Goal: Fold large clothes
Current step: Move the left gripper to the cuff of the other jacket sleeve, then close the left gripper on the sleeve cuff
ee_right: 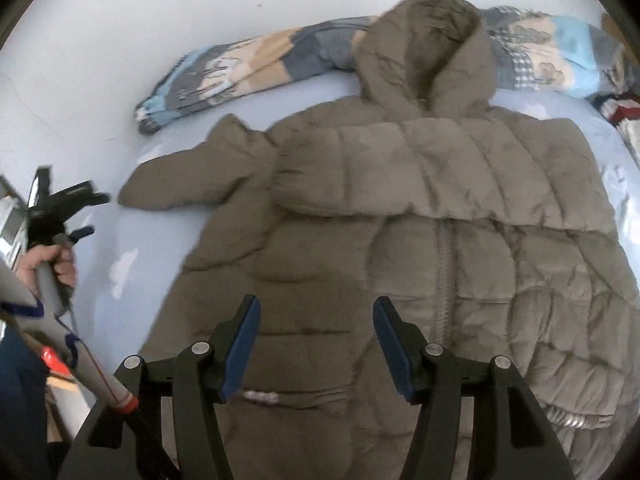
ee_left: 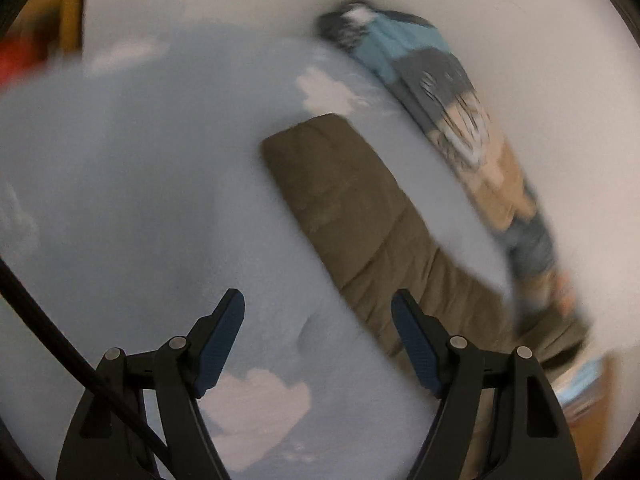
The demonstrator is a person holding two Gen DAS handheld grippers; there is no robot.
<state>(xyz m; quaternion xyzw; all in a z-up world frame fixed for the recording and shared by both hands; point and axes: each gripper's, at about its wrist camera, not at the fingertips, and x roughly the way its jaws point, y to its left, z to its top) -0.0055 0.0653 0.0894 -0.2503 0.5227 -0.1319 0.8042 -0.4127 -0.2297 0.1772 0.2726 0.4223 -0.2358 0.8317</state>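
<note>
Two grippers hang over a bed, each with its jaws apart and nothing between the pads. The right gripper point(ee_right: 316, 344) points down at a quilted brown jacket point(ee_right: 420, 240) that lies spread flat, front up, on a pale blue sheet point(ee_right: 160, 240). The zip point(ee_right: 442, 276) runs down the middle of the jacket, and the hood point(ee_right: 424, 48) lies at the far end, resting over a patchwork blanket point(ee_right: 240, 64) rolled along the far edge of the bed. One sleeve point(ee_right: 192, 180) sticks out to the left, flat on the sheet. The right-hand sleeve appears folded across the chest, forming a thick band just far of the zip's top. At the left edge of the right wrist view, a hand point(ee_right: 44, 264) grips the handle of the left gripper point(ee_right: 82, 212), held well apart from the sleeve cuff, above bare sheet. The left wrist view is heavily blurred: the left gripper point(ee_left: 318, 324) hovers over sheet printed with white clouds point(ee_left: 326, 94), with the sleeve point(ee_left: 360, 216) running diagonally to the right of the fingers and the blanket point(ee_left: 460, 112) beyond it. The left gripper's right fingertip overlaps the sleeve's edge in that view, but whether it touches cannot be told.
</note>
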